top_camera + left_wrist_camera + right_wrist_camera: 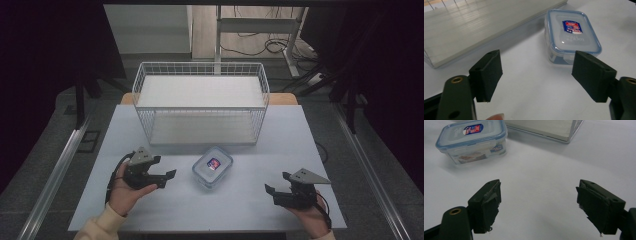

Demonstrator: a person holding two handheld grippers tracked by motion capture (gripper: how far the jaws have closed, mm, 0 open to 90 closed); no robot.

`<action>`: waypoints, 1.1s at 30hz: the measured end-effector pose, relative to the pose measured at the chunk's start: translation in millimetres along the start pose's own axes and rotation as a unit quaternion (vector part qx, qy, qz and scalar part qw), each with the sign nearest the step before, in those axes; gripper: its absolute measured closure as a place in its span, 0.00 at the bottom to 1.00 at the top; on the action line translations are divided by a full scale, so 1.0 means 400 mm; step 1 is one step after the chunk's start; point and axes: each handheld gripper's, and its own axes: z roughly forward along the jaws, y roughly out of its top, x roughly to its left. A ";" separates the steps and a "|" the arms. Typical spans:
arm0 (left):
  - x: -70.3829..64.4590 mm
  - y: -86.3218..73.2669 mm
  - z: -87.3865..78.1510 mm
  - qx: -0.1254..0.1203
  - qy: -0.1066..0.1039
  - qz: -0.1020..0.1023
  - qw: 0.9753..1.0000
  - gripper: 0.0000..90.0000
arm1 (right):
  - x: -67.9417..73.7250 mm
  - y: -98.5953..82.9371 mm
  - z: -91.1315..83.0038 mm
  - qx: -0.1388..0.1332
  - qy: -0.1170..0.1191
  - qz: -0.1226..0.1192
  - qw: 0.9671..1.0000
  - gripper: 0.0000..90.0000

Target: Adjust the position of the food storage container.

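A small clear plastic box (212, 167) with a blue-rimmed snap lid sat on the pale tabletop (280, 140), just in front of a white wire basket (200, 102) that stood at the far side. The box lay flat, lid on, between the two hands and nearer the left one.

The left tool (169, 177) hovered just left of the box, its jaws spread wide with nothing between them. In the left gripper view the box (571, 33) lay ahead and a little right of the gap, which suggested the hand was lining up to close on it from the side. The right tool (272, 192) waited well apart at the near right, its jaws equally wide and empty; in its own view the box (472, 141) sat off to the far left. It was probably held back so as not to crowd the first grip.

The basket was open on top and appeared empty, so it seemed the likely place for the box.
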 end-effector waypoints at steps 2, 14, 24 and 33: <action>0.001 0.010 0.009 0.001 0.000 0.003 1.000 0.31 | 0.001 0.000 0.000 0.000 -0.001 0.000 1.000 0.22; 0.007 0.089 0.096 0.026 -0.029 0.038 0.999 0.66 | -0.003 -0.004 0.005 0.006 -0.002 -0.001 1.000 0.22; 0.011 0.160 0.189 0.054 -0.061 0.067 0.994 0.97 | -0.005 -0.006 0.008 0.008 -0.002 -0.002 1.000 0.22; 0.016 0.204 0.283 0.104 -0.049 0.096 0.989 1.00 | -0.010 -0.009 0.010 0.012 -0.002 0.003 1.000 0.22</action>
